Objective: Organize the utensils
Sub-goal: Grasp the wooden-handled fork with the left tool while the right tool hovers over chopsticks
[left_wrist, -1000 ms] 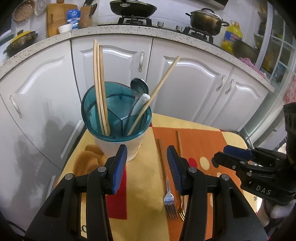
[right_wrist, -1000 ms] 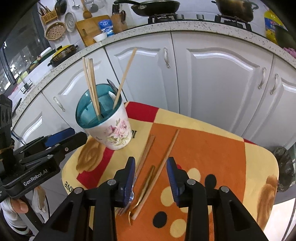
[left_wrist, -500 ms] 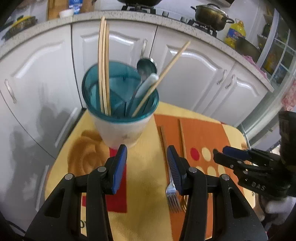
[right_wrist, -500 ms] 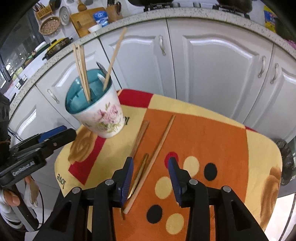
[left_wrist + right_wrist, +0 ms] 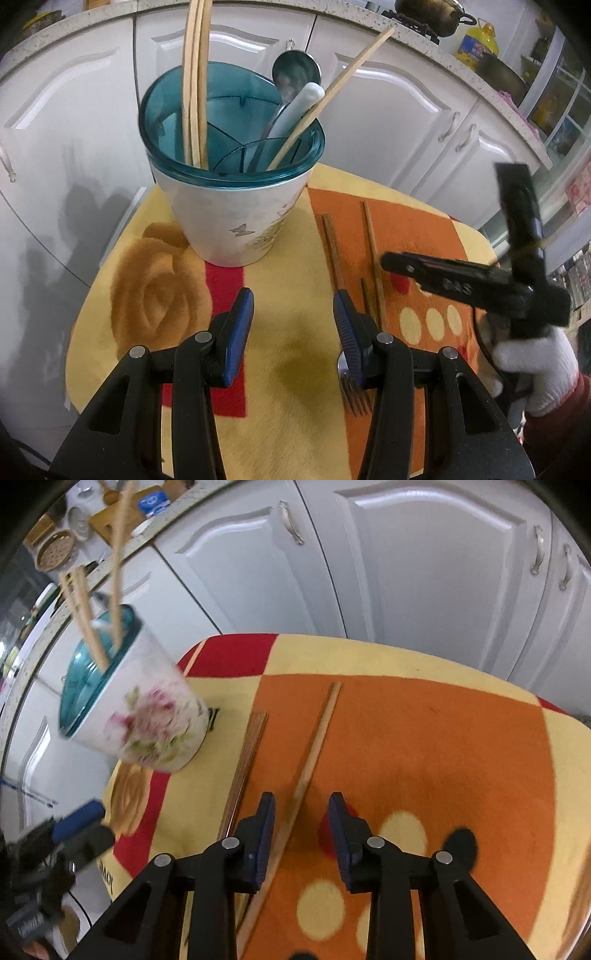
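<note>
1. Left wrist view: holder [image 5: 229,206] stands near the mat's [image 5: 291,369] far-left corner. White cup, teal divided insert. It holds pale chopsticks [image 5: 194,74] upright, a spoon [image 5: 295,70], a white handle [image 5: 295,110] and one leaning chopstick [image 5: 332,85].
2. Left gripper [image 5: 291,325] hangs over bare yellow mat just in front of the holder. Jaws wide apart, nothing between them, nothing held.
3. Right of the holder, loose pieces lie on the mat's orange patch, all running near-to-far: dark chopstick [image 5: 332,251], pale stick [image 5: 373,258], and a fork [image 5: 354,395] with tines toward the near edge, partly hidden behind the left gripper's right finger.
4. Right gripper [image 5: 301,834] is low over the pale stick [image 5: 314,753], near its near end. Jaws closing, stick between them and hard against the left pad; I can't tell whether both pads are pressing yet. A gloved hand [image 5: 532,369] carries it.
5. Handling, my read: sticks are light, stiff, thin and smooth, so they can roll or pivot in the pads. The mat looks soft, so tips can sink a little to get under. Grip across the width, nearer mid-length than the end, to limit swing on the way to the holder.
6. Fork: heavier at the tines, slick metal. Take the handle, not the tines.
</note>
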A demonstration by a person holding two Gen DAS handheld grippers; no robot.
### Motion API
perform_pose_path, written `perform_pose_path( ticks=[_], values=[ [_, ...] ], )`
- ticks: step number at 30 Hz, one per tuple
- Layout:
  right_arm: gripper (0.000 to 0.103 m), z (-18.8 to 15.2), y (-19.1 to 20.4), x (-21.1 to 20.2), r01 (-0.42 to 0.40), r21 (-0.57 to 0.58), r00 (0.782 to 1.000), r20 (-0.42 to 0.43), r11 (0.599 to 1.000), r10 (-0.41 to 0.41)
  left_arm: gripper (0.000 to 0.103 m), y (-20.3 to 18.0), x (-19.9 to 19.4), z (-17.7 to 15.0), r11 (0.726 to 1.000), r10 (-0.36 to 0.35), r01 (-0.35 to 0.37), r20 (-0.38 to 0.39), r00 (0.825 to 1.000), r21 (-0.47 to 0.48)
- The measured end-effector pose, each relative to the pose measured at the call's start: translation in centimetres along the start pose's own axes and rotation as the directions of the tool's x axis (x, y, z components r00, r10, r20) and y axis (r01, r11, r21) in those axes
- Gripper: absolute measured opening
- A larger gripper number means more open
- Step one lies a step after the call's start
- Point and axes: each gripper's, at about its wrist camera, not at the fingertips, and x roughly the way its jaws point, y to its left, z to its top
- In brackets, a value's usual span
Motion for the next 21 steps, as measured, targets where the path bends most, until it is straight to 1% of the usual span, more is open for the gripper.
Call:
perform_pose_path(
  ticks=[3,5,8,13,17,21],
  values=[
    [0.024,0.9,0.0,1.5,0.001,0.001,1.0,-0.018,1.0,-0.001,0.044,-0.1,0.8,0.1,1.0,0.008,-0.008,-0.009,1.0,0.0],
    [0.014,1.1,0.0,2.1,0.006,-0.002,1.0,-0.022,1.0,-0.006,0.044,-0.2,1.4,0.2,1.0,0.006,-0.006,-0.022,1.0,0.002],
    [0.008,1.1,-0.2,2.1,0.0,-0.016,1.0,-0.013,1.0,0.0,0.044,-0.5,2.1,0.2,1.0,0.007,-0.007,-0.034,0.999,0.007],
    [0.007,-0.2,-1.3,0.8,-0.003,-0.029,1.0,-0.025,1.0,0.002,0.044,-1.0,3.7,0.3,1.0,-0.008,0.009,-0.06,0.998,0.017],
    [0.006,-1.8,-2.4,-0.3,-0.007,-0.022,0.999,-0.037,1.0,0.006,0.044,-1.3,4.8,0.4,1.0,-0.02,0.022,-0.084,0.996,0.022],
    [0.006,-2.6,-3.1,-0.9,-0.009,-0.006,0.999,-0.041,1.0,0.009,0.044,-1.5,6.2,0.3,0.999,-0.023,0.025,-0.12,0.993,0.02]
  ],
)
